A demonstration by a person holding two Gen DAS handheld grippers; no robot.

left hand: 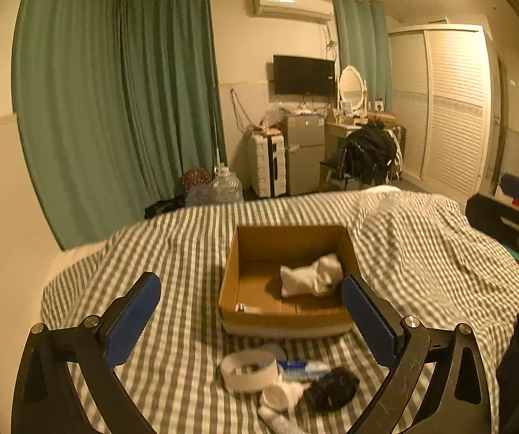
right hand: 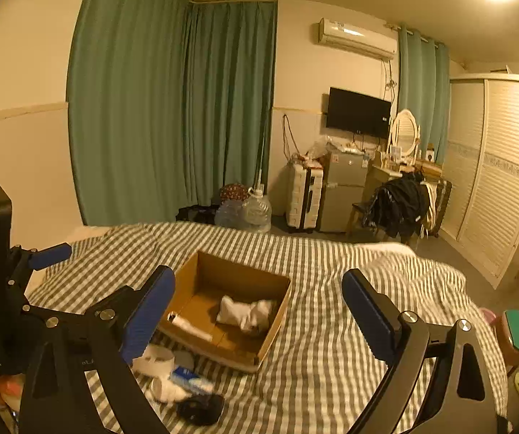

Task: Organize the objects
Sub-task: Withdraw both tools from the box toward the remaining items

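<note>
An open cardboard box (left hand: 230, 275) (right hand: 277, 322) sits on the striped bed. Inside lie a white cloth bundle (left hand: 312, 275) (right hand: 247, 311) and a small white tube (left hand: 247, 307) (right hand: 189, 325). In front of the box lies a loose pile: a white tape roll (left hand: 248, 369) (right hand: 153, 360), a blue-white tube (left hand: 303, 367) (right hand: 191, 379), rolled white socks (left hand: 281, 396) (right hand: 167, 390) and a black item (left hand: 331, 387) (right hand: 200, 410). My left gripper (left hand: 250, 318) is open and empty, above the pile. My right gripper (right hand: 257, 316) is open and empty, over the box's right side. The left gripper's body (right hand: 13, 271) shows at the right wrist view's left edge.
The bed has a grey-white striped cover (left hand: 422, 253) (right hand: 350, 289) with folds at the right. Beyond it are green curtains (left hand: 115, 90), water jugs (left hand: 225, 184), a suitcase (left hand: 266, 164), a small fridge (left hand: 304, 152), a chair with dark clothes (left hand: 366, 152) and a white wardrobe (left hand: 451, 108).
</note>
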